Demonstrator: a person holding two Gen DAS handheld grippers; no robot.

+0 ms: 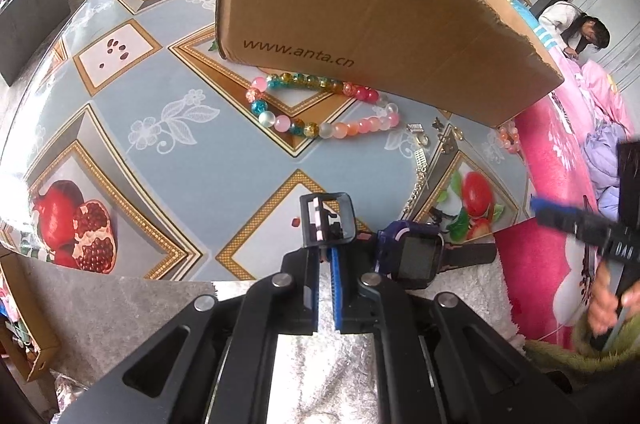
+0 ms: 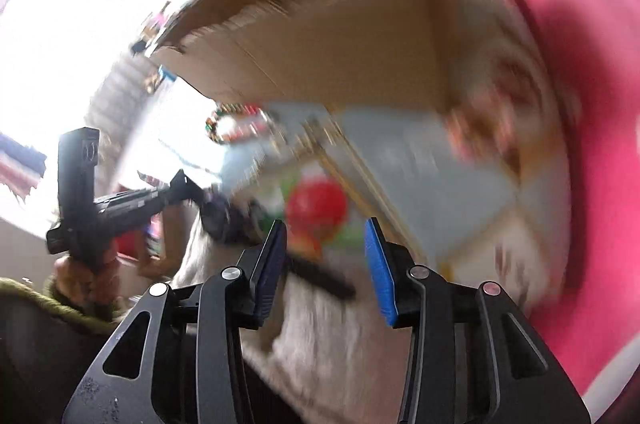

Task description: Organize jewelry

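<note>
My left gripper (image 1: 326, 256) is shut on the black strap (image 1: 326, 218) of a blue smartwatch (image 1: 416, 252) at the near edge of the table. The strap's buckle sticks out above the fingertips, and the watch body lies just to the right. A string of coloured beads (image 1: 320, 104) and a silver chain (image 1: 420, 160) lie further back, in front of the cardboard box (image 1: 360, 4). My right gripper (image 2: 326, 244) is open in a blurred view. The watch's other black strap end (image 2: 320, 276) shows between its fingers, untouched. The left gripper (image 2: 188, 186) appears there at the left.
The table carries a blue cloth with fruit prints (image 1: 160, 144). A small pink bead bracelet (image 1: 508, 138) lies by the box's right corner. White fluffy fabric (image 1: 320, 364) lies below the grippers. Pink bedding (image 1: 560, 152) is on the right, with a person (image 1: 576, 32) seated beyond it.
</note>
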